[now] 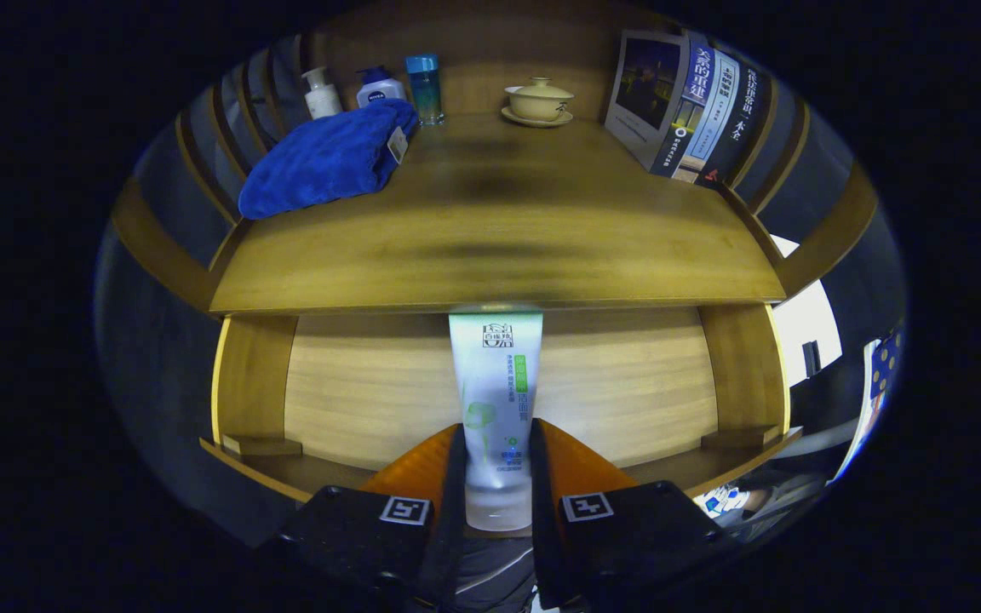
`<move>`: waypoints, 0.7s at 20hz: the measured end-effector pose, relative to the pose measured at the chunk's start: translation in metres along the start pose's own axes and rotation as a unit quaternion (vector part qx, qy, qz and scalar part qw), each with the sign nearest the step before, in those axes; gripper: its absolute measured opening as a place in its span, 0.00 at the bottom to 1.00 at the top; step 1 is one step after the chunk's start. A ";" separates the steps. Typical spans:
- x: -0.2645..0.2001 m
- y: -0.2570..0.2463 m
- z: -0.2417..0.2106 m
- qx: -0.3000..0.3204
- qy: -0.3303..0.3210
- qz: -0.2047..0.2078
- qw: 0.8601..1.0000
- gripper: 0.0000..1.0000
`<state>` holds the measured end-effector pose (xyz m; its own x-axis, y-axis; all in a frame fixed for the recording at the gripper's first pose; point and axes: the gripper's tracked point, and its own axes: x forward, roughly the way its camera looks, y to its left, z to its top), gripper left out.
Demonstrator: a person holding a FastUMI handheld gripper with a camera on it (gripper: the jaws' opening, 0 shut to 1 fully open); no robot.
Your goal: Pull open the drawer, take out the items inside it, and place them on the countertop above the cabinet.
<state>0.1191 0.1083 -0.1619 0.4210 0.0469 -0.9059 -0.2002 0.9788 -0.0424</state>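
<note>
White tube point(495, 400) pinched upright in our claw point(497, 477), we carry it; next, lift onto the bench point(490, 230).

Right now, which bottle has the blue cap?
The tall see-through bottle at the back of the countertop, right of the two white bottles. The jaws hold a white tube.

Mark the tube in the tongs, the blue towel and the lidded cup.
tube point(495, 400), gripper view, middle of its body, clamped between both fingers of the tongs point(496, 477).
blue towel point(324, 157), gripper view, middle of the folded bundle.
lidded cup point(538, 100), gripper view, its bowl.
</note>
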 end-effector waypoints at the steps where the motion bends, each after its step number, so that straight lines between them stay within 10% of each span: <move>1: -0.003 -0.002 0.000 0.003 -0.001 -0.005 1.000 0.43; 14: -0.047 -0.011 0.007 0.000 -0.005 0.005 1.000 0.43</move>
<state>0.1076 0.0968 -0.1160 0.4274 0.0591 -0.9021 -0.2053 0.9781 -0.0332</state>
